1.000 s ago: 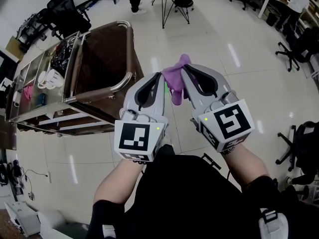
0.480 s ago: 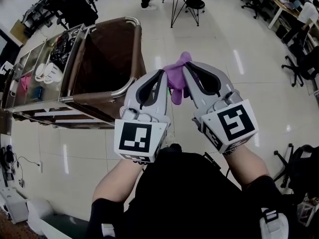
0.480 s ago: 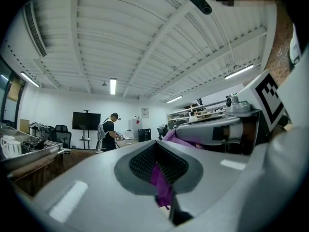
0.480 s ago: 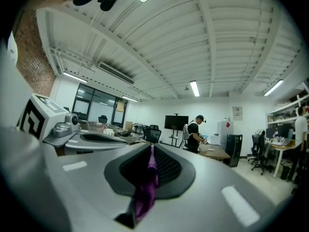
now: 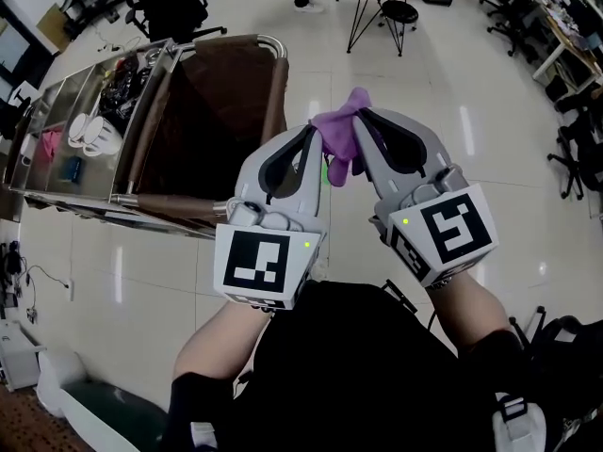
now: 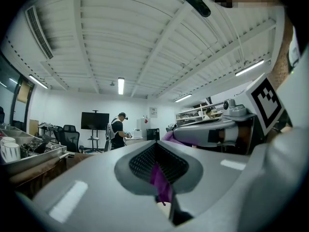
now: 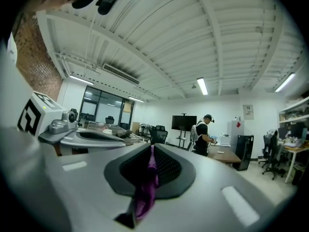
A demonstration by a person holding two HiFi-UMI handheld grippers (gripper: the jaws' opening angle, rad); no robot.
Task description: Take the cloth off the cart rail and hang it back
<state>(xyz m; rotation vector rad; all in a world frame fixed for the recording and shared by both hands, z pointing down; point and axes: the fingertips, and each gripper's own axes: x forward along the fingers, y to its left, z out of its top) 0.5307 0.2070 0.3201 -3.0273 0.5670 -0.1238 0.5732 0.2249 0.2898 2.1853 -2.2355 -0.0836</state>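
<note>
Cloth (image 5: 340, 136) — in left gripper (image 5: 309, 141) and right gripper (image 5: 366, 126)

Cart (image 5: 276, 85) on glossy floor (image 5: 443, 92)

**Cloth (image 5: 341, 132) mostly hidden**

Only a bunched purple crest shows; the rest is pinched out of sight inside the left hand-held gripper (image 5: 312, 135) and right hand-held gripper (image 5: 362, 117). The left one covers the near corner of the cart rail (image 5: 275, 88). Items (image 5: 91, 132) at the cart's left end are too small to name.
</note>
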